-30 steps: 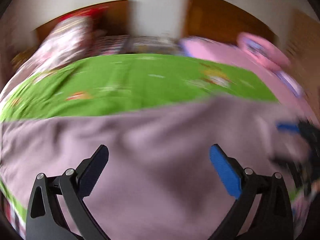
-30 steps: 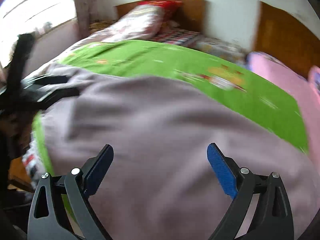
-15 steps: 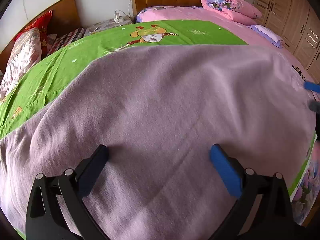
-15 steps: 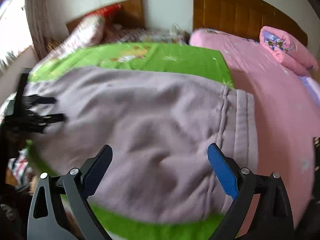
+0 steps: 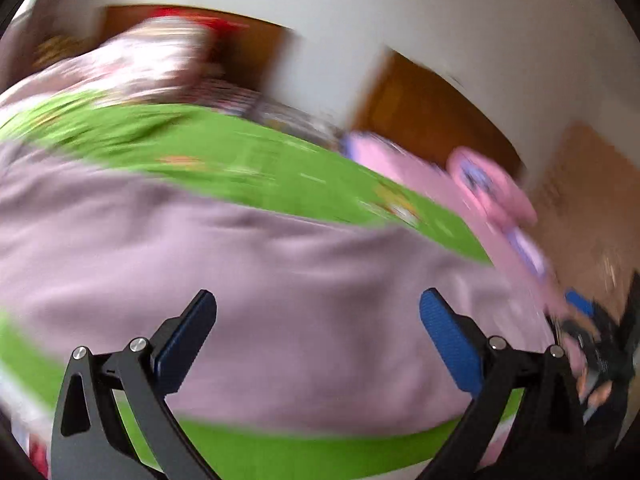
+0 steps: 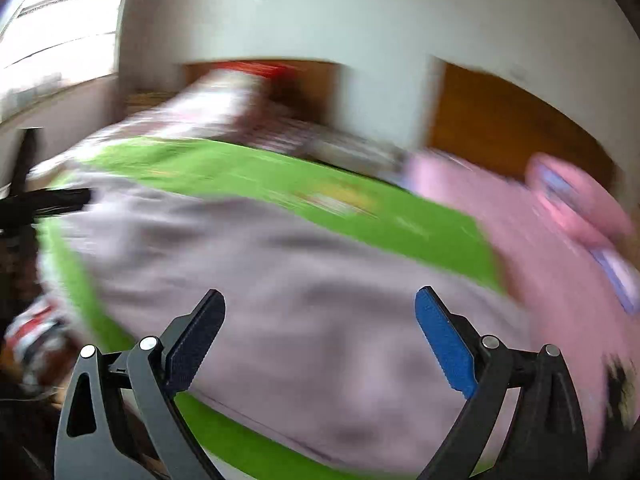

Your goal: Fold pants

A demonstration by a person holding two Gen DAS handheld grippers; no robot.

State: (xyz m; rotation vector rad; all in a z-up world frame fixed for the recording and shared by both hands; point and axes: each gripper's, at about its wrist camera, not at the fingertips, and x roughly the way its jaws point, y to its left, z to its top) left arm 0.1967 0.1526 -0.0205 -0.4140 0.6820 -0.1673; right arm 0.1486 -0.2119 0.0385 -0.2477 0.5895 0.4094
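The pants [image 5: 280, 300] are spread flat on a green sheet [image 5: 280, 176] on the bed, and they fill the middle of both views. They are a soft purple-grey colour. The left gripper [image 5: 318, 336] is held wide open just above the cloth, and nothing is gripped between its blue pads. The right gripper [image 6: 320, 336] is also held wide open above the pants [image 6: 320, 300], with nothing in it.

A pink blanket [image 6: 540, 240] is seen beside the green sheet [image 6: 280, 184] on the right. A rolled pink quilt [image 5: 492, 188] lies further back on it. A patterned pillow [image 6: 216, 100] is propped at the head of the bed, against a brown wooden headboard [image 6: 508, 128]. A bright window [image 6: 60, 28] is seen at the far left of the right wrist view.

In the left wrist view, the other gripper is seen at the right edge, dark and smeared. In the right wrist view, dark bars at the left edge are seen, likely the other gripper.

Everything is blurred, so folds, seams and the waistband cannot be made out. The near edge of the pants is partly hidden by the gripper arms.
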